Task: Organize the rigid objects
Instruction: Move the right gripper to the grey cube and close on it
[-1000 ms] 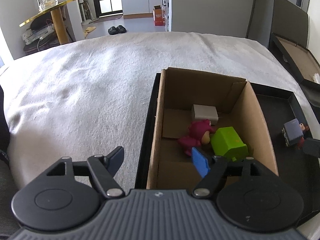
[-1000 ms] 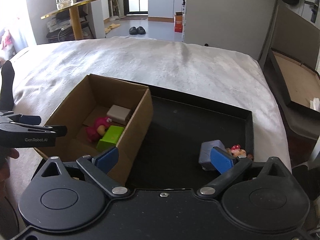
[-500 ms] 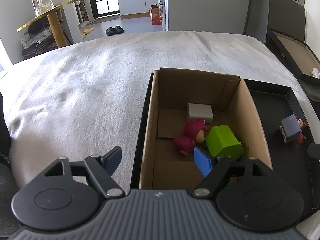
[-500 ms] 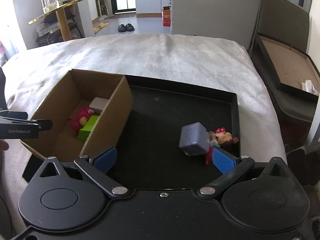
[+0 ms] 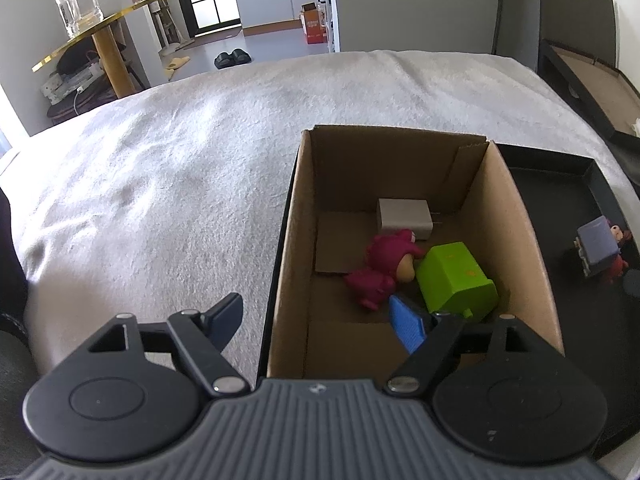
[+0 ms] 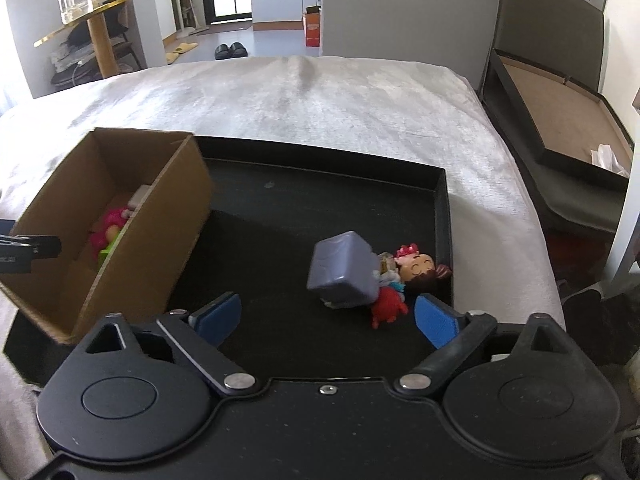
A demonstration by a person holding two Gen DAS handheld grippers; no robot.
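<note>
A brown cardboard box (image 5: 524, 248) (image 6: 132, 264) stands at the left end of a black tray (image 6: 440, 216). Inside lie a white charger block (image 5: 404, 218), a pink plush figure (image 5: 384, 268) and a green block (image 5: 456, 280). On the tray's right side lie a grey-purple block (image 6: 344, 272) (image 5: 598, 246) and a small doll figure (image 6: 416, 270) with a red toy (image 6: 386, 304) against it. My right gripper (image 6: 328, 318) is open just short of the grey-purple block. My left gripper (image 5: 316, 320) is open, straddling the box's near left wall.
The tray rests on a bed with a pale blanket (image 5: 160, 168). A dark framed board (image 6: 560, 120) leans at the bed's right. Beyond the bed are a gold-topped side table (image 5: 100, 20) with a glass jar, slippers (image 6: 230, 50) on the floor and white cabinets.
My right gripper has swung right, from over the box edge to face the grey-purple block and doll, and drawn closer. The left gripper shifted slightly right along the box; both stayed open.
</note>
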